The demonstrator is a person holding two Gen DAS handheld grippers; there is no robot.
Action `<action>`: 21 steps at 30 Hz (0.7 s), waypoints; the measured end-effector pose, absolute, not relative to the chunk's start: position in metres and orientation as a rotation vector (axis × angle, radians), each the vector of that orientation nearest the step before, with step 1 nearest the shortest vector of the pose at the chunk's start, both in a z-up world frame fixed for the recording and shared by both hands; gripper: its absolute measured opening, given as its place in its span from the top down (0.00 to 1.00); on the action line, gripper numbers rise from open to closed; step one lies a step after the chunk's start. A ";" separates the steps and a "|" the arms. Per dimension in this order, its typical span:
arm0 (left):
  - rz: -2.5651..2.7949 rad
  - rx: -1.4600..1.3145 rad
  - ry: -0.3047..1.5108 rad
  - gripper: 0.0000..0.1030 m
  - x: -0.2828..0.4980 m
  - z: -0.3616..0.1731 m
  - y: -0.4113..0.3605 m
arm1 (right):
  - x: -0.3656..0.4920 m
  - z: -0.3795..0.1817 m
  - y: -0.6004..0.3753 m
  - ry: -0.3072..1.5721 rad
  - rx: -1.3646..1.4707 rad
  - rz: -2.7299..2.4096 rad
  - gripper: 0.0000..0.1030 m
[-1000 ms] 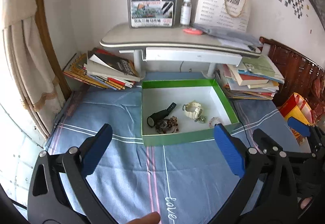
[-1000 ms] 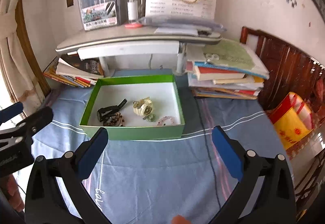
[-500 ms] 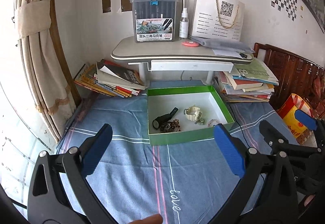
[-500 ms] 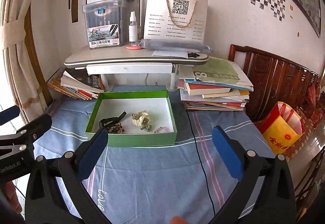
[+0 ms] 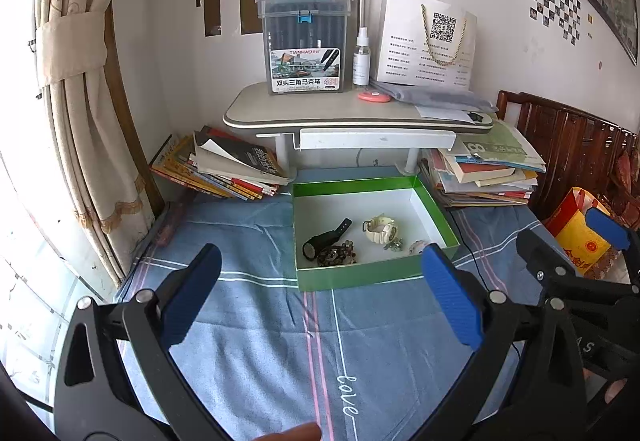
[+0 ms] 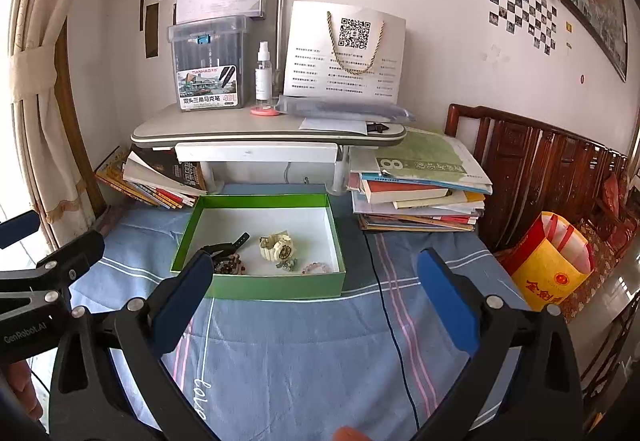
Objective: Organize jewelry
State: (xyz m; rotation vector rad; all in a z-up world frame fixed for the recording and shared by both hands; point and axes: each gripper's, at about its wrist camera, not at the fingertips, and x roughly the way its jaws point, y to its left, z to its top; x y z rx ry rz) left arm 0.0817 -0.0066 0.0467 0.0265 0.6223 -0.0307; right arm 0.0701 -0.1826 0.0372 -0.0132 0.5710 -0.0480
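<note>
A green box [image 5: 376,276] [image 6: 276,287] with a white floor sits on the blue bedsheet. Inside lie a black watch [image 5: 325,238] [image 6: 224,247], a cream watch [image 5: 381,228] [image 6: 277,246], a dark bead bracelet [image 5: 337,256] [image 6: 228,266], a small metal piece [image 5: 394,244] [image 6: 289,263] and a pink bracelet [image 5: 418,246] [image 6: 316,267]. My left gripper [image 5: 320,299] hangs open above the sheet, short of the box. My right gripper [image 6: 312,303] is open too, nothing between its blue pads. Each gripper shows at the other view's edge.
A small grey desk [image 6: 264,129] stands behind the box with a marker case [image 6: 208,71], spray bottle [image 6: 263,75] and paper bag [image 6: 344,53]. Book stacks [image 6: 420,189] [image 5: 224,169] flank it. A black cable [image 6: 384,305] crosses the sheet. A yellow bag [image 6: 548,265] and wooden bedframe [image 6: 540,169] are right.
Both grippers have pulled back and up from the box, so it looks smaller and more of the wall shows. Both stay open; the jewelry has not moved.
</note>
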 end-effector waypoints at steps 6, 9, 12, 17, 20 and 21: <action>-0.024 0.043 0.625 0.04 0.080 0.045 -0.006 | 0.068 0.040 -0.184 0.560 -0.005 -0.046 0.03; -0.023 0.041 0.637 0.04 0.081 0.043 -0.005 | 0.067 0.039 -0.184 0.559 -0.004 -0.041 0.03; -0.017 0.040 0.644 0.04 0.082 0.041 -0.004 | 0.066 0.039 -0.183 0.558 -0.008 -0.038 0.03; -0.013 0.042 0.645 0.04 0.081 0.041 -0.005 | 0.066 0.039 -0.183 0.558 -0.004 -0.034 0.03; -0.013 0.041 0.645 0.04 0.081 0.040 -0.005 | 0.066 0.039 -0.183 0.559 -0.003 -0.033 0.03; -0.014 0.041 0.646 0.04 0.081 0.040 -0.005 | 0.066 0.039 -0.183 0.559 -0.003 -0.034 0.03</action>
